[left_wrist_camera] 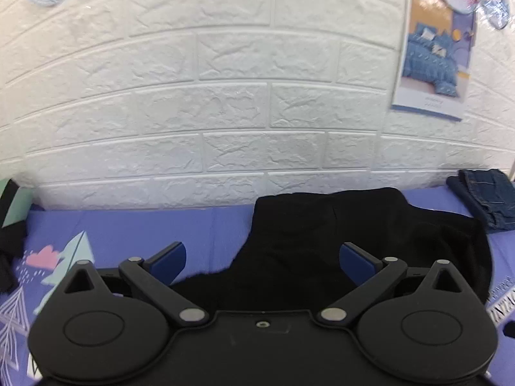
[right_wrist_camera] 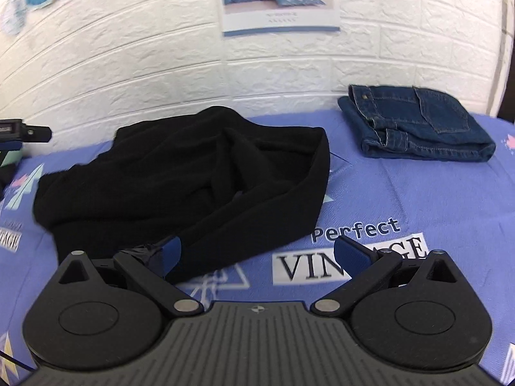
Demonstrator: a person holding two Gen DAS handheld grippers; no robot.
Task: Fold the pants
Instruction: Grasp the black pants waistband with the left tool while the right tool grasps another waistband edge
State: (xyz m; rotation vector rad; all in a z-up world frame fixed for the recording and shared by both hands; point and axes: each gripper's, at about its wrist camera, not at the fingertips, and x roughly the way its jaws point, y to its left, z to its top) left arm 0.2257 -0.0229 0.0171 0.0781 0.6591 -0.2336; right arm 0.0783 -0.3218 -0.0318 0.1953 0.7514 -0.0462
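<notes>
Black pants (right_wrist_camera: 180,173) lie in a loose, rumpled heap on the purple printed bedsheet (right_wrist_camera: 418,199). They also show in the left wrist view (left_wrist_camera: 322,241), just ahead of the fingers. My left gripper (left_wrist_camera: 262,257) is open and empty, hovering over the near edge of the pants. My right gripper (right_wrist_camera: 257,254) is open and empty, at the pants' near right edge; its left finger (right_wrist_camera: 167,254) sits over the black fabric, its right finger over the sheet's lettering.
Folded blue jeans (right_wrist_camera: 418,125) lie at the back right by the white brick wall (left_wrist_camera: 225,96); they also show in the left wrist view (left_wrist_camera: 486,199). A poster (left_wrist_camera: 434,64) hangs on the wall. Dark clothes (left_wrist_camera: 8,241) lie at the far left.
</notes>
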